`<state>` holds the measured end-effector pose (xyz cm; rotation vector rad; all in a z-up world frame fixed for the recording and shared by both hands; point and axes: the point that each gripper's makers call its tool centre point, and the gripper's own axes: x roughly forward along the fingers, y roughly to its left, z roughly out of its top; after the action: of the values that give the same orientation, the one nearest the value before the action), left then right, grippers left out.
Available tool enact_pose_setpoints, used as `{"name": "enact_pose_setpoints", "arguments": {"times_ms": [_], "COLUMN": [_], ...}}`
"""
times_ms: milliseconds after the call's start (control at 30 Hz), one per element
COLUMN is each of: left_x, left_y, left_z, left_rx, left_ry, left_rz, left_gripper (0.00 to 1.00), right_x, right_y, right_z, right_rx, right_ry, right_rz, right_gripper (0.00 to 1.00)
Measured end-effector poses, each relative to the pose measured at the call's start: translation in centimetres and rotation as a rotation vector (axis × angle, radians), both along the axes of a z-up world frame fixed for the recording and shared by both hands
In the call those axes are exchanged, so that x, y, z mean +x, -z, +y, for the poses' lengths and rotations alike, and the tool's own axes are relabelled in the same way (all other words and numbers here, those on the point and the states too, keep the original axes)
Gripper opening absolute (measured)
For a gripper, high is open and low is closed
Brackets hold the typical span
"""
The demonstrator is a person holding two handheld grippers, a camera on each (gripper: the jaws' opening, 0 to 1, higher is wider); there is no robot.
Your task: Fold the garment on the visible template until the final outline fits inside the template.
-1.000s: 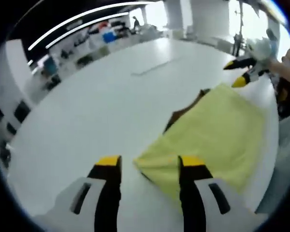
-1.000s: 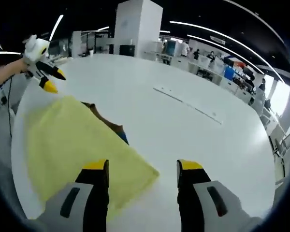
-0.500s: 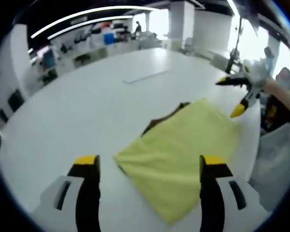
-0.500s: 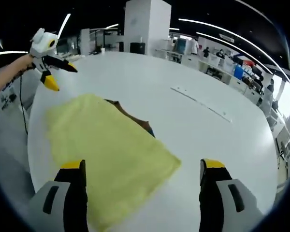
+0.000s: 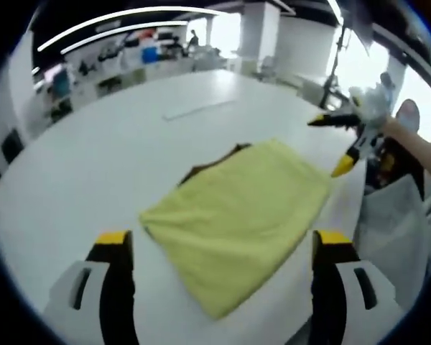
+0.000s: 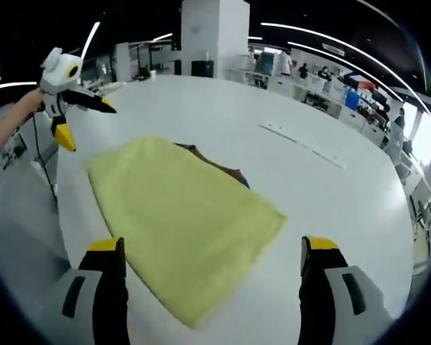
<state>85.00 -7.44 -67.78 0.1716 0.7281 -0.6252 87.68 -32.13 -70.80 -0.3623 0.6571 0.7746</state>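
Left gripper view had one yellow garment (image 5: 237,215) lying flat on the white table (image 5: 115,151), folded into a rough rectangle, and one dark brown template (image 5: 205,167) peeking out from under its far edge — a thin sliver only, the rest covered. Two grippers in play: the left gripper (image 5: 219,248) rose from the bottom of its own view, and the right gripper (image 5: 341,140) came in from the right side, held by a hand (image 5: 409,136), yellow tips pointing toward the cloth's far corner and hanging just off it. Right gripper view gave the same count from the other side: garment (image 6: 183,215) spread across the table (image 6: 323,208), the brown template (image 6: 219,167) showing at its far edge with a hint of blue beside it, and the left gripper (image 6: 75,118) up at the left, off the cloth's corner. The table was broad, round-edged and glossy white, with one pale strip (image 6: 302,147) lying further out. Behind it sat an open office hall — a white pillar (image 6: 208,36), long ceiling light strips, desks and a few people far off. Both grippers' jaws stood wide apart, holding nothing and touching nothing; the right gripper (image 6: 212,248) straddled the garment's near edge in its own view without contact.
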Motion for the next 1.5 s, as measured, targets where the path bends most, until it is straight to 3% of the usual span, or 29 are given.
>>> {"name": "enact_pose_setpoints", "arguments": {"times_ms": [233, 367, 533, 767, 1033, 1500], "left_x": [-1.5, -2.8, -3.3, -3.9, -5.2, -5.7], "left_y": [1.2, 1.3, 1.5, 1.6, 1.7, 2.4], "left_z": [0.0, -0.6, 0.0, -0.4, 0.3, 1.0], "left_rx": [0.037, -0.026, -0.02, -0.048, -0.014, -0.023], "left_ry": [-0.025, -0.001, 0.008, 0.051, 0.13, 0.103], "left_rz": [0.013, 0.034, 0.024, 0.033, 0.035, 0.044], "left_gripper": [1.0, 1.0, 1.0, 1.0, 1.0, 1.0], "right_x": [-2.8, -4.0, -5.1, -5.8, -6.5, -8.1], "right_y": [0.2, 0.5, 0.1, -0.1, 0.0, -0.3], "right_z": [0.4, 0.2, 0.5, 0.6, 0.9, 2.2], "right_rx": [-0.024, -0.061, -0.04, -0.05, -0.049, -0.058], "right_ry": [-0.002, 0.016, 0.057, 0.101, 0.133, 0.111], "right_rz": [0.014, 0.013, 0.013, -0.01, -0.015, -0.022], "right_gripper": [1.0, 1.0, 1.0, 1.0, 1.0, 1.0]}}
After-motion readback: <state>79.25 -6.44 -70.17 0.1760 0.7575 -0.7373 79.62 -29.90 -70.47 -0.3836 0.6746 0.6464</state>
